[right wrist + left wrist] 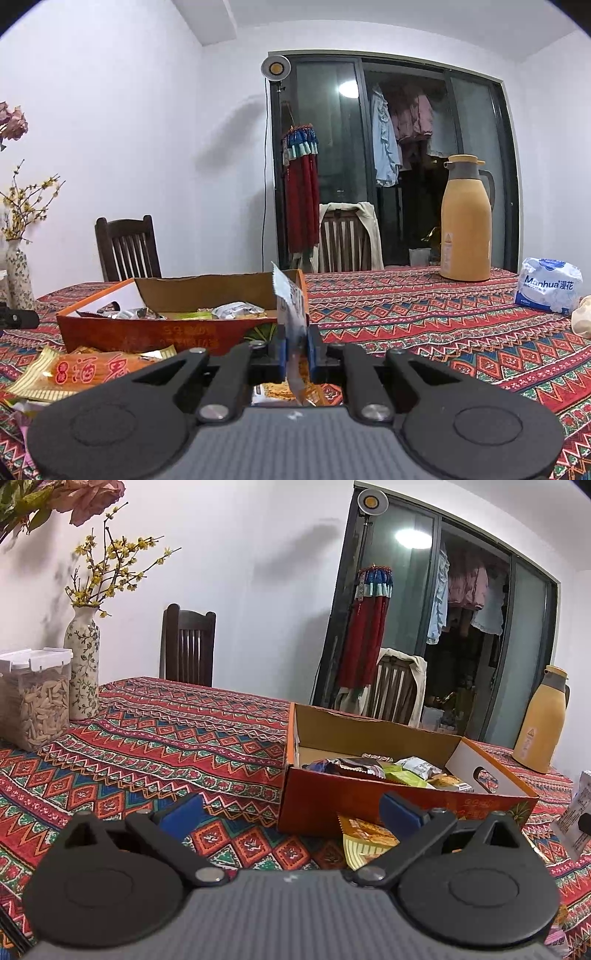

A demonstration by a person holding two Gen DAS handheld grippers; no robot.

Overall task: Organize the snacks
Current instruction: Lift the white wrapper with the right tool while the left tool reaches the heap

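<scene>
Right gripper (296, 356) is clamped on a thin snack packet (290, 306) — blue pads pinch its lower half, packet stands edge-on to the camera, long axis near vertical, top corner tipped slightly left. It sits just in front of the near right corner of the cardboard box (147, 334), not yet over the opening.

Left gripper (290, 812) is spread wide and holds nothing, low over the desk (147, 738) beside the box. Loose yellow packet (364, 840) lies on the cloth against the box wall, near its right finger.

Risks, as I judge them:
- packet is floppy and held low — upper part could fold or catch the box rim on the way in
- thin film between the pads may slide out if tilted
- orange packet (92, 371) and other loose wrappers by the box could get swept by either gripper.
</scene>
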